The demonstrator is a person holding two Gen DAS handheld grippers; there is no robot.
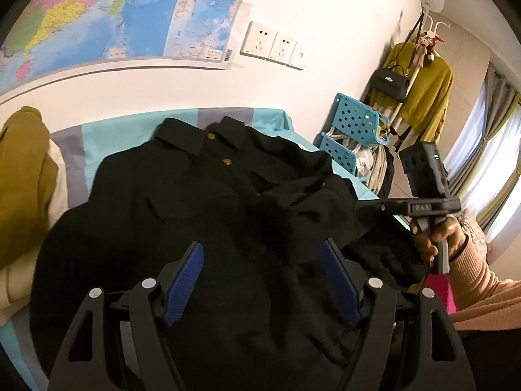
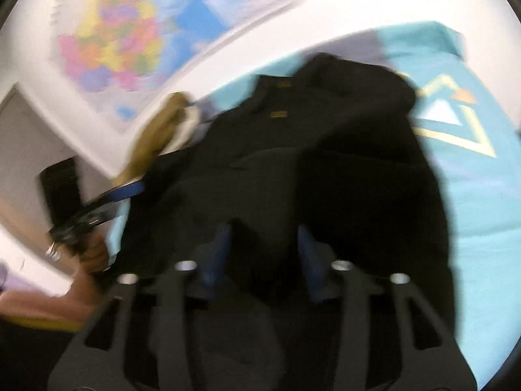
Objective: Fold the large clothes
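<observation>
Item: black shirt (image 1: 202, 202), collared, gold buttons, lying face up on a turquoise bedsheet (image 1: 107, 137), collar at 12 o'clock in the left wrist view. Right side is bunching into a heap at 3 o'clock, prob. a sleeve drawn inward as the first fold; left side is lying flatter.

Left gripper (image 1: 262, 278): hovering over the shirt's lower half, jaws standing wide apart, nothing between the blue pads (image 1: 184, 280). Likely waiting to pin or smooth cloth.

Right gripper (image 2: 265, 262): picture is blurring badly. Jaws are standing partly open over dark cloth; no pinch visible, though whether the pads are brushing fabric cannot be told. The person's right hand (image 1: 429, 238) is squeezing its handle at 3 o'clock in the left view.

Writing: handle plate reads approx. "C&S", uncertain. Wall map (image 1: 107, 9) text too small to read.

Misc.: wall sockets (image 1: 273, 45); blue perforated baskets (image 1: 355, 130); mustard garment (image 1: 420, 97) and black handbag (image 1: 389, 82) hanging at 2 o'clock; olive cloth (image 1: 22, 176) at 9 o'clock.
</observation>
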